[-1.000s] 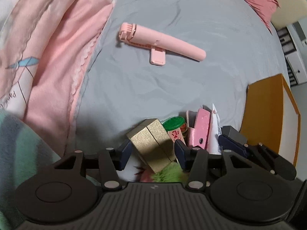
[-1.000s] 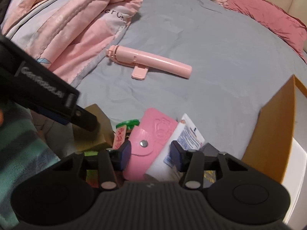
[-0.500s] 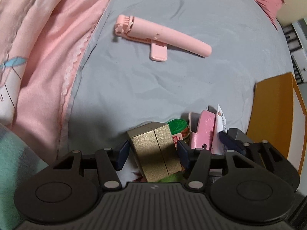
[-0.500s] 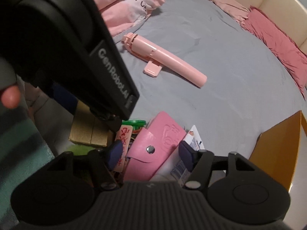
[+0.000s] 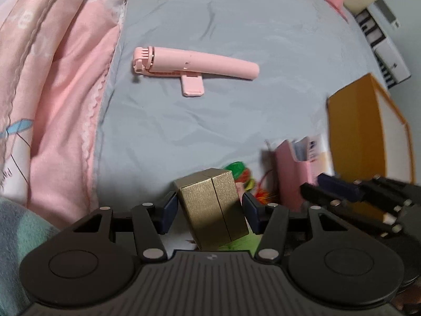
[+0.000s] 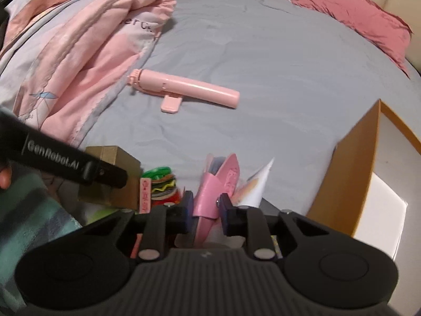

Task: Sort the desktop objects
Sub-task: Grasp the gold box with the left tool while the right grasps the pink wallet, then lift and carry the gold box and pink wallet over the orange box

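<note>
Our left gripper (image 5: 209,206) clamps the gold box (image 5: 213,208); our right gripper's (image 6: 204,206) jaws are closing on the pink wallet (image 6: 215,184), both near the bed's (image 6: 263,52) front edge.

Both hand-held tools are matte black plastic. The left gripper (image 5: 210,205) has a ribbed central housing, two round discs at its sides, triangular cut-out linkage arms with silver pivot screws, and dark navy pads (image 5: 169,206). The right gripper (image 6: 204,205) is built alike. From the right wrist view, the left tool's long black body carries white "GenRobot.AI" lettering (image 6: 52,155). A striped teal sleeve (image 6: 23,223) shows.
</note>
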Demonstrator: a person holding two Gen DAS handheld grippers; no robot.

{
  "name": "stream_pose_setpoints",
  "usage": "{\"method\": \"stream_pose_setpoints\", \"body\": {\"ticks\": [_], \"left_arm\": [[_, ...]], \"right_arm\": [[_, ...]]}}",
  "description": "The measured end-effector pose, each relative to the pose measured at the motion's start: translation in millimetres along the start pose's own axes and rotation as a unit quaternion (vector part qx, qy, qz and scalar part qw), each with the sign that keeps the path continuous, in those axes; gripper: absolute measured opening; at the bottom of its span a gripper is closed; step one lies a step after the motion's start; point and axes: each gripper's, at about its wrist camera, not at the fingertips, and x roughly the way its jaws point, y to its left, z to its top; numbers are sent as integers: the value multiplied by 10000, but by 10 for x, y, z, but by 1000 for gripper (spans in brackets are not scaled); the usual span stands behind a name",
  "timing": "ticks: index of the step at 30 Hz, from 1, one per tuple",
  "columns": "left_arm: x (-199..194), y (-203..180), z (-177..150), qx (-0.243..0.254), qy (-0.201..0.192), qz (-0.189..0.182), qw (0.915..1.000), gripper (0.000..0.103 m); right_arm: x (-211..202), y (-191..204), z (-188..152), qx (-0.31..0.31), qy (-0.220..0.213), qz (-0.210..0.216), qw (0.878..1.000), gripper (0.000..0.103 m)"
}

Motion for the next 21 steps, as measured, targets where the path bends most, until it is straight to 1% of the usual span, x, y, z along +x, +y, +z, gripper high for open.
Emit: {"method": "stream_pose_setpoints", "body": {"ticks": [2, 4, 7, 9, 11, 12, 13, 14, 16, 18, 21], "left_arm": [[50, -30, -19, 138, 77, 135, 9998, 62], [87, -52, -45, 244, 212, 164, 9993, 62], [98, -91, -83, 448, 237, 296, 9983, 57], [80, -40, -76, 336, 154, 341, 9987, 56], [71, 48, -61, 127, 145, 183, 9996, 56], [62, 73, -61, 72, 151, 27, 9999, 55], [58, 82, -62, 60, 167, -83, 9998, 55], [51, 79, -72, 78, 148, -100, 9998, 55], [28, 47, -83, 143, 39, -110, 9998, 55], [2, 12, -75, 220, -67, -211, 9995, 55], [-39, -71, -25, 342, -266, -298, 9986, 55]], "right_arm": [[46, -8, 42, 57, 101, -18, 9999, 26], [99, 50, 81, -62, 189, -67, 9998, 33], [186, 178, 124, -292, 377, -127, 9988, 34], [260, 273, 147, -445, 473, -208, 9977, 34], [325, 312, 163, -449, 533, -214, 9973, 34], [339, 316, 159, -423, 547, -169, 9975, 33], [332, 313, 154, -370, 545, -125, 9978, 29], [303, 302, 148, -339, 509, -146, 9980, 29], [203, 237, 145, -224, 398, -167, 9988, 22], [75, 149, 127, -116, 313, -256, 9991, 17], [-10, -1, 119, 28, 356, -381, 9986, 17]]}}
